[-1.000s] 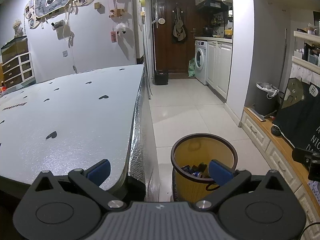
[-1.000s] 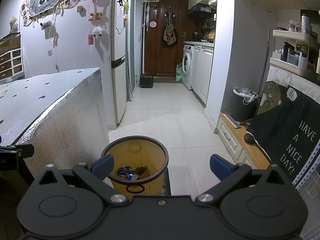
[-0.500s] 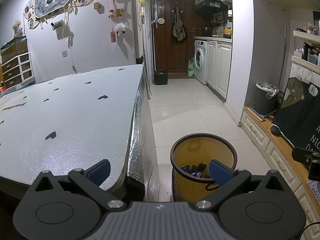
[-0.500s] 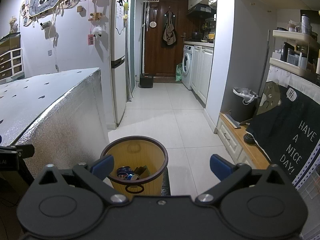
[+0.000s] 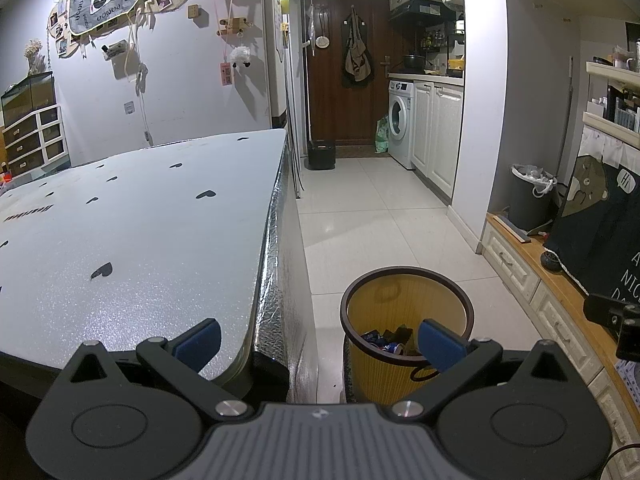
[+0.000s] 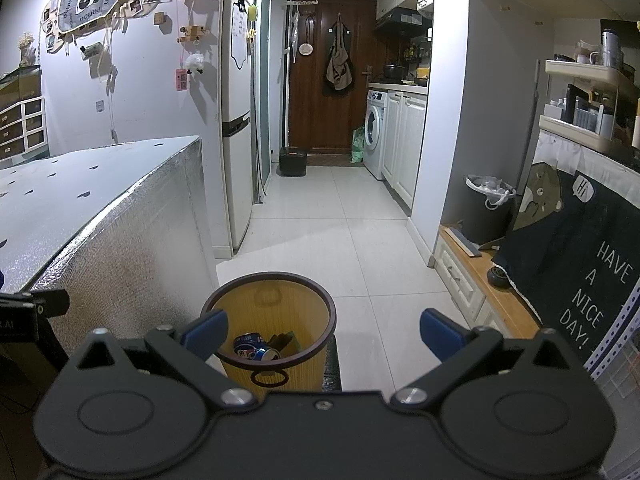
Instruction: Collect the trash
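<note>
The bin (image 6: 267, 320) wall hides most of the trash (image 6: 264, 347) inside.

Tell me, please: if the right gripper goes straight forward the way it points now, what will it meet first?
Probably nothing close. The right gripper is open and empty, and points down the tiled floor toward the far brown door. The yellow bin seems to sit lower, under its left finger; depth is unclear.

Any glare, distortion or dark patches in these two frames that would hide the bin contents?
Left wrist view: strong fisheye bending, sparkly glare on the table top, dark corners; yellow bin interior dim. Right wrist view: same vignetting, floor sheen; blue can in the bin readable, both sharp.
</note>
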### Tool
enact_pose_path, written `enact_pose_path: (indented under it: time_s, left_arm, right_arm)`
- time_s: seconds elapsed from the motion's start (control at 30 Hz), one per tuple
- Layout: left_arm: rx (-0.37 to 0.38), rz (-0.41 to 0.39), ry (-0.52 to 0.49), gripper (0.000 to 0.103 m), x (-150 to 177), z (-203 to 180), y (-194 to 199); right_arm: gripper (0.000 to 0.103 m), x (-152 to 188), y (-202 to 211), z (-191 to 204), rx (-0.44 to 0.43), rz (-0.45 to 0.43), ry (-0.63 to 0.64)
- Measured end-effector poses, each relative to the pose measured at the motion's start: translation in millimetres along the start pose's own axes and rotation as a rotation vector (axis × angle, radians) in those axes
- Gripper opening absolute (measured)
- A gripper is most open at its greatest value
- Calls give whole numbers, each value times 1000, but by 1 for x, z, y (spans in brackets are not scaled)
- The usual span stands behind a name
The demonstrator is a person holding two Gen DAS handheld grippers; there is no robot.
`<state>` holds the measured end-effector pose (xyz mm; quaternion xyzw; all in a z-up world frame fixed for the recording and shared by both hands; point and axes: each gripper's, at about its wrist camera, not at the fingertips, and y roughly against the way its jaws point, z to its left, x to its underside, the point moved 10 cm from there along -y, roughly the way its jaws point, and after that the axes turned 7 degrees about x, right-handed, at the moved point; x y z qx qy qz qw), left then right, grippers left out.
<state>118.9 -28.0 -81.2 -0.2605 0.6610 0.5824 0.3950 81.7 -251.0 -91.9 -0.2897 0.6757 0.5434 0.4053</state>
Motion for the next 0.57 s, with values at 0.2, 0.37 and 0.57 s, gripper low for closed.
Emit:
enact_pose_path:
  time_s: [0.2, 0.37, 0.57]
  left_arm:
    - [1, 0, 0, 103, 0, -1, 0]
    - [-4, 1, -2, 103, 1, -1, 0]
    - [-3, 2, -3, 103, 0, -1, 0]
  right_arm:
    - [103, 0, 0, 0, 0, 0, 1]
    - [103, 0, 0, 0, 0, 0, 0]
    - [103, 1, 0, 0, 1, 2, 0]
